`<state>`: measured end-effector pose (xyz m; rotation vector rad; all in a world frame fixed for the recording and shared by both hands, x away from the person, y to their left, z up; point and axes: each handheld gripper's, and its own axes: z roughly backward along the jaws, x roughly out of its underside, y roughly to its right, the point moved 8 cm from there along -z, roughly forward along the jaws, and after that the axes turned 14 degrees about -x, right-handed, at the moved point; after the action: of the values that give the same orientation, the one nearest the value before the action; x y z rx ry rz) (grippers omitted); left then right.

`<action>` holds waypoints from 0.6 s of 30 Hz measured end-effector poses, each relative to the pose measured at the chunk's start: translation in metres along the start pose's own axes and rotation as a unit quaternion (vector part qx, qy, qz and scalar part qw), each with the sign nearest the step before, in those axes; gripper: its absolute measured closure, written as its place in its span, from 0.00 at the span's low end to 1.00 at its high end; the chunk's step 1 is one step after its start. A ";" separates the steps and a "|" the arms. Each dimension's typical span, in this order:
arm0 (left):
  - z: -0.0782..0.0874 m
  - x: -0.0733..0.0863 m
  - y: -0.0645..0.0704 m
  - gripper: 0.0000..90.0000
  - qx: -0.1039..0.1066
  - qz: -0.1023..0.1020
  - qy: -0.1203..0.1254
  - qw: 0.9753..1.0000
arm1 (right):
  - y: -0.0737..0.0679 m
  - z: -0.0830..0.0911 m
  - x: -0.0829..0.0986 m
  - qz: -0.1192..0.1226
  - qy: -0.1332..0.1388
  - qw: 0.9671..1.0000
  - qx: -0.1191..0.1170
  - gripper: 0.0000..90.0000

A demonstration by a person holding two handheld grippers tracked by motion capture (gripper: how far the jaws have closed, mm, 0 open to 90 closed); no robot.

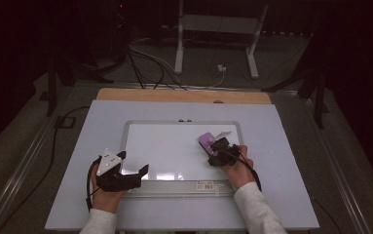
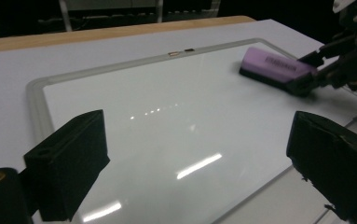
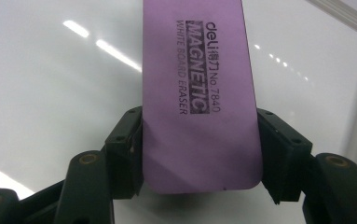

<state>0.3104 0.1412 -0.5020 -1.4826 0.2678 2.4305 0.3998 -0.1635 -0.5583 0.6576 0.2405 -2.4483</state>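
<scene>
Where the right-hand part of the whiteboard [image 1: 164, 151] lies under the high view, a purple eraser [image 1: 207, 143] rests flat on the white writing surface, near the board's right edge and somewhat toward its far side. In the right gripper view the eraser [image 3: 199, 93] runs lengthwise away from the camera, its top printed with "deli", "MAGNETIC" and "WHITE BOARD ERASER", and the two black jaws press against its long sides at the near end, so the right gripper [image 3: 199, 154] is clenched on it. The left gripper view shows the same grasp from across the board: the eraser [image 2: 274, 65] has a dark underside touching the surface, and the right gripper [image 2: 325, 70] clasps its nearer end.

The left gripper [image 1: 125, 175] sits at the board's near left corner in the high view, held by the person's left hand [image 1: 105, 195], well apart from the eraser. Its jaws stand wide apart with nothing between them, hovering over the glossy surface in its own view [image 2: 195, 168], where ceiling lights reflect as bright streaks. The right hand [image 1: 237, 168] comes in from the bottom with a pale sleeve [image 1: 257, 209].

The whiteboard has a light grey frame and lies on a pale blue table cover [image 1: 296, 161], with a strip of wooden tabletop [image 1: 184, 95] showing beyond its far edge. Cables [image 1: 145, 63] trail across the dark floor behind.
</scene>
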 end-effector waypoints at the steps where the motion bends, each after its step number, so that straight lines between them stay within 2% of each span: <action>1: 0.001 0.001 -0.002 0.05 0.000 0.003 0.000 1.000 | 0.005 0.001 0.001 -0.004 0.002 1.000 0.005 0.45; 5: 0.005 0.006 -0.008 0.03 -0.007 0.009 0.000 1.000 | 0.018 0.000 0.003 -0.038 0.014 0.999 -0.007 0.44; 7: 0.007 0.007 -0.010 0.03 -0.009 0.011 0.001 1.000 | 0.020 0.000 0.003 -0.035 0.015 0.999 -0.015 0.42; 9: 0.006 0.007 -0.011 0.03 -0.009 0.012 0.002 1.000 | 0.018 0.001 0.004 -0.017 0.019 1.000 -0.011 0.31; 10: 0.006 0.007 -0.011 0.03 -0.008 0.012 0.003 1.000 | 0.017 0.002 0.004 -0.011 0.023 1.000 -0.008 0.30; 14: 0.004 0.008 -0.008 0.03 -0.006 0.009 0.000 1.000 | 0.008 0.011 0.001 0.027 0.057 0.998 0.009 0.35; 15: 0.004 0.008 -0.008 0.03 -0.005 0.008 0.000 1.000 | 0.005 0.013 0.001 0.045 0.063 0.997 0.012 0.36; 18: 0.004 0.008 -0.007 0.03 -0.005 0.007 0.000 1.000 | 0.006 0.010 0.002 0.057 0.057 0.996 0.031 0.38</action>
<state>0.3059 0.1497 -0.5071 -1.4911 0.2678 2.4465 0.3978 -0.1730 -0.5504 0.8164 0.1676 -2.3198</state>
